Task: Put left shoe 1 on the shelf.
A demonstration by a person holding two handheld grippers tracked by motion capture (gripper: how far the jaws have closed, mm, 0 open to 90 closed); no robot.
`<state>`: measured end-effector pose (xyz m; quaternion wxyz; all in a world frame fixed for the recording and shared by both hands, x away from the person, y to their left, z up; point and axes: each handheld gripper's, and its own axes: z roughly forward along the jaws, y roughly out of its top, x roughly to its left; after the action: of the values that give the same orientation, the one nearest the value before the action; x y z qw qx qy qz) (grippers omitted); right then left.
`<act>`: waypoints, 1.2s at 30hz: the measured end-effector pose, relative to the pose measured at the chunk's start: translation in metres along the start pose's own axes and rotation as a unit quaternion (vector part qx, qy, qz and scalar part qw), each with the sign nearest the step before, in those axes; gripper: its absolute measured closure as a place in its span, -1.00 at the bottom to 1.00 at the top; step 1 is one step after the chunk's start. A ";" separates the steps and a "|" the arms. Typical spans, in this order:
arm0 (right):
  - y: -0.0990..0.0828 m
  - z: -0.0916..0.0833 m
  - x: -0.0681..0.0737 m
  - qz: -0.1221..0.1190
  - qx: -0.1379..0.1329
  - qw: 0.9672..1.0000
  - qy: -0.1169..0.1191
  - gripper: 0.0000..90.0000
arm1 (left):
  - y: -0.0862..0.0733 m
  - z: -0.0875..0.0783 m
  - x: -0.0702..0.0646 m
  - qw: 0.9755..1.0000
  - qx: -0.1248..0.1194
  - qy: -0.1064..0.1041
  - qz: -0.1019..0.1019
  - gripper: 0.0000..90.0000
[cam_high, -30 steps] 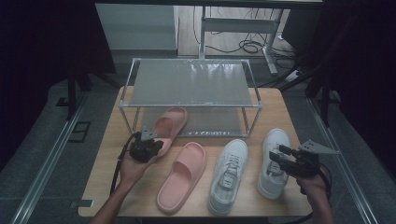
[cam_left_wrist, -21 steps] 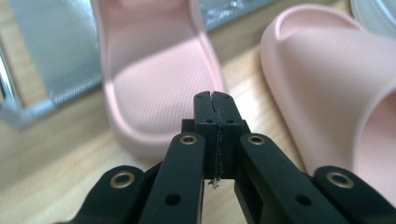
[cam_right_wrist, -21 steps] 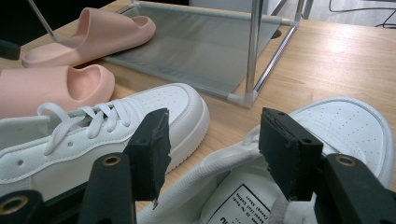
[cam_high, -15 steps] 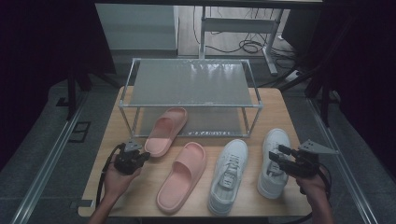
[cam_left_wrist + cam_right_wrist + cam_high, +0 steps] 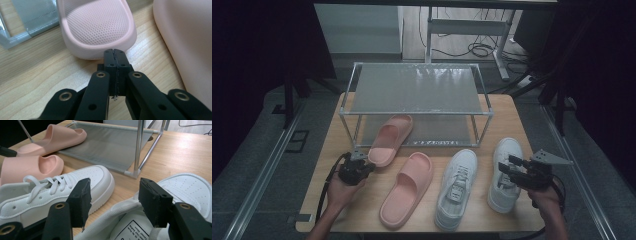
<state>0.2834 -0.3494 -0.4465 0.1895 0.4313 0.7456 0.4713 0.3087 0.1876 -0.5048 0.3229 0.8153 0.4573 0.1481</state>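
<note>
The far pink slipper (image 5: 390,140) lay at centre-left of the high view, toe end on the lower shelf of the rack (image 5: 417,89), heel end out on the tabletop (image 5: 507,112) toward the lower left. In the left gripper view the heel (image 5: 96,27) filled the upper middle of the frame, and the tips of the left tongs (image 5: 116,53) sat just at its rim; contact could not be confirmed. The left tongs (image 5: 358,162) were fully closed, jaws pressed together with nothing between them, held by the left hand (image 5: 341,187) at lower left of the high view. The second pink slipper (image 5: 408,189) lay just to the right of them, lower centre, flat on the tabletop. Right of that stood the left white sneaker (image 5: 457,187), then the right white sneaker (image 5: 503,172) at lower right. The right tongs (image 5: 507,170) stood open over the right white sneaker, jaws wide apart in the right gripper view (image 5: 113,202), poised above the shoe's opening (image 5: 130,225) and gripping nothing. The right hand (image 5: 544,197) held them at the lower right edge of the frame.
</note>
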 end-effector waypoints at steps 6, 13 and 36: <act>0.000 -0.001 -0.001 0.000 0.000 1.000 -0.001 -0.03 | 0.006 0.007 0.000 1.000 0.002 0.000 0.002 1.00; 0.000 0.000 -0.001 0.001 0.000 1.000 -0.001 -0.03 | 0.013 0.013 0.000 1.000 0.004 0.002 0.001 1.00; 0.000 0.000 -0.001 0.000 0.001 1.000 -0.001 -0.03 | 0.042 0.046 -0.003 1.000 -0.005 -0.003 -0.002 1.00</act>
<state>0.2840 -0.3504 -0.4470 0.1901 0.4324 0.7455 0.4703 0.3592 0.1516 -0.5107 0.3281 0.8133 0.4574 0.1472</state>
